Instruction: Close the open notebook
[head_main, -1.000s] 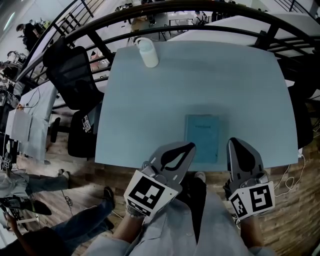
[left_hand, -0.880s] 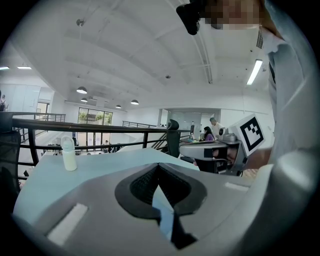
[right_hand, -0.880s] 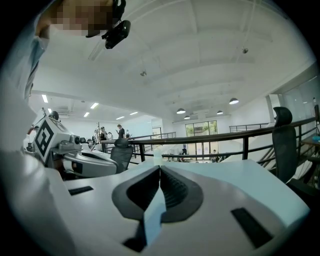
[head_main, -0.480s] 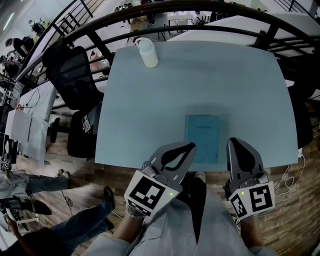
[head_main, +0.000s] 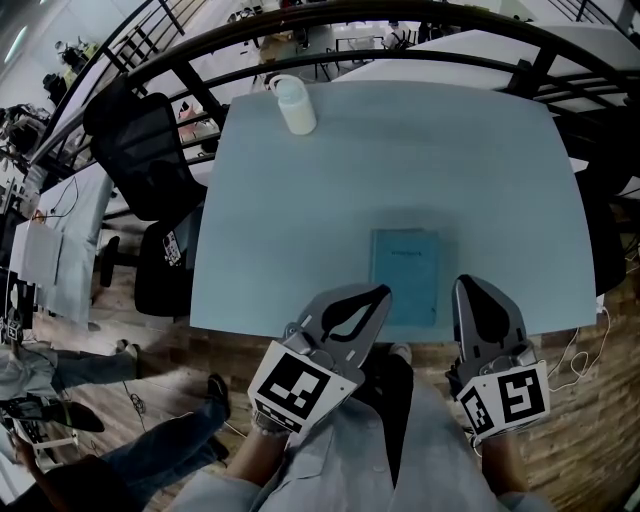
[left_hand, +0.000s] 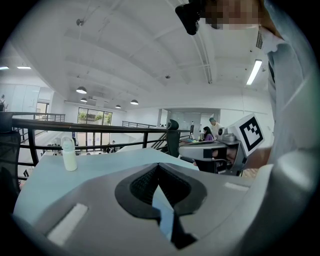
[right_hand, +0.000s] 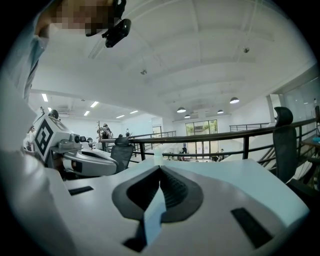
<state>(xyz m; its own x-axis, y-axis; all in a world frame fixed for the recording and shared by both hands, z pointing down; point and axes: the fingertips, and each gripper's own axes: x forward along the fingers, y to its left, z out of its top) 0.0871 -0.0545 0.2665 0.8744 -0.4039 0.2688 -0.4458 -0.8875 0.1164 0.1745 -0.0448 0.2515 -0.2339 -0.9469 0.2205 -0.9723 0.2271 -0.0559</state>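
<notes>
A teal notebook (head_main: 404, 276) lies shut and flat on the pale blue table (head_main: 330, 200), near its front edge. My left gripper (head_main: 383, 292) is shut with nothing in it, its tip just left of the notebook's near corner. My right gripper (head_main: 467, 284) is shut and empty too, just right of the notebook at the table's front edge. In the left gripper view the jaws (left_hand: 159, 165) meet at the tip, and the right gripper's marker cube (left_hand: 251, 133) shows at the right. In the right gripper view the jaws (right_hand: 160, 168) also meet.
A white bottle (head_main: 294, 104) stands at the table's far left corner, also in the left gripper view (left_hand: 68, 154). Two black office chairs (head_main: 150, 160) sit left of the table. A dark railing (head_main: 400, 20) curves behind it. People stand on the floor at lower left.
</notes>
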